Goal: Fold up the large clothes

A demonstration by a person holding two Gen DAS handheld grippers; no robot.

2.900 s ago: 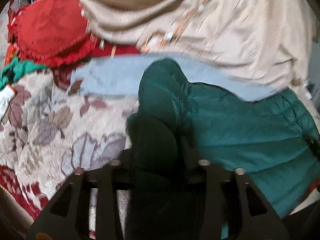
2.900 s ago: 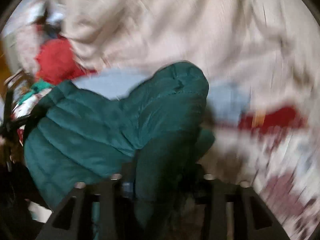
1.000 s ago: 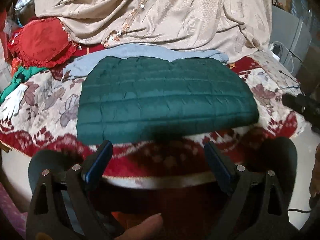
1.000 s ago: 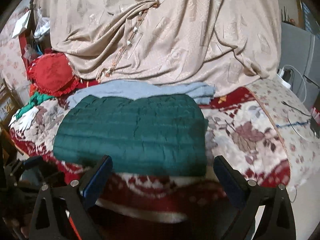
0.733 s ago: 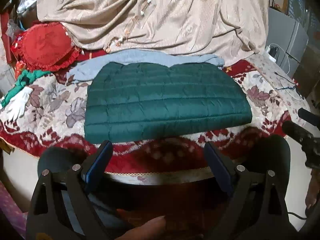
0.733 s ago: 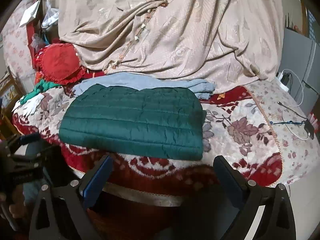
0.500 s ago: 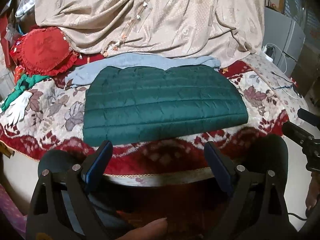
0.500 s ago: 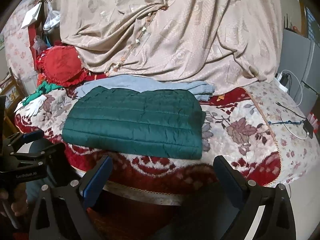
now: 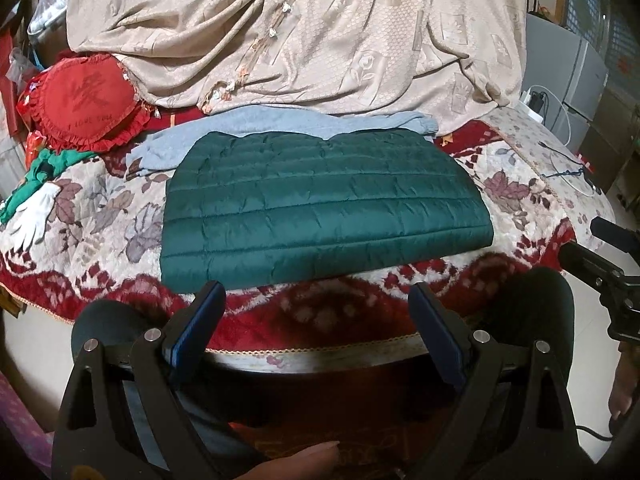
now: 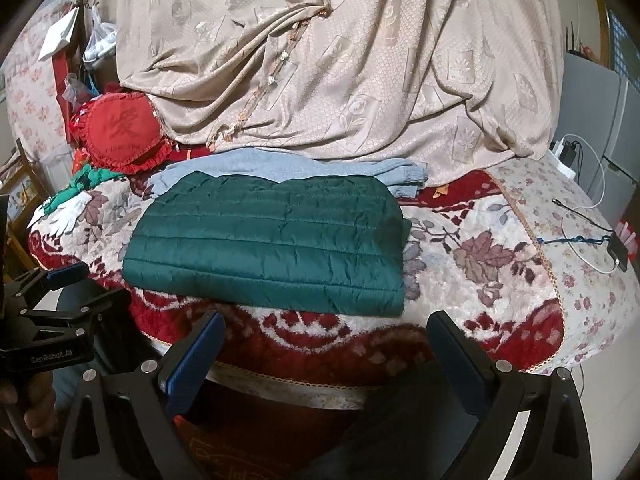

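A dark green quilted jacket [image 9: 320, 204] lies folded into a flat rectangle on the floral bed cover [image 9: 92, 216]; it also shows in the right wrist view [image 10: 272, 240]. My left gripper [image 9: 318, 304] is open and empty, held back in front of the bed's near edge. My right gripper [image 10: 326, 332] is open and empty, also off the near edge, apart from the jacket. The left gripper's body also shows at the left of the right wrist view [image 10: 52, 320].
A light blue garment [image 9: 280, 120] lies folded behind the jacket. A beige drape [image 9: 300, 28] hangs at the back. A red frilled cushion [image 9: 86, 100] and green-white gloves [image 9: 36, 200] lie at left. Cables and a phone [image 10: 618, 250] lie at right.
Earlier both grippers were shut on the green jacket and lifting it. Now it lies folded flat and both grippers are open and have drawn back off the bed edge.
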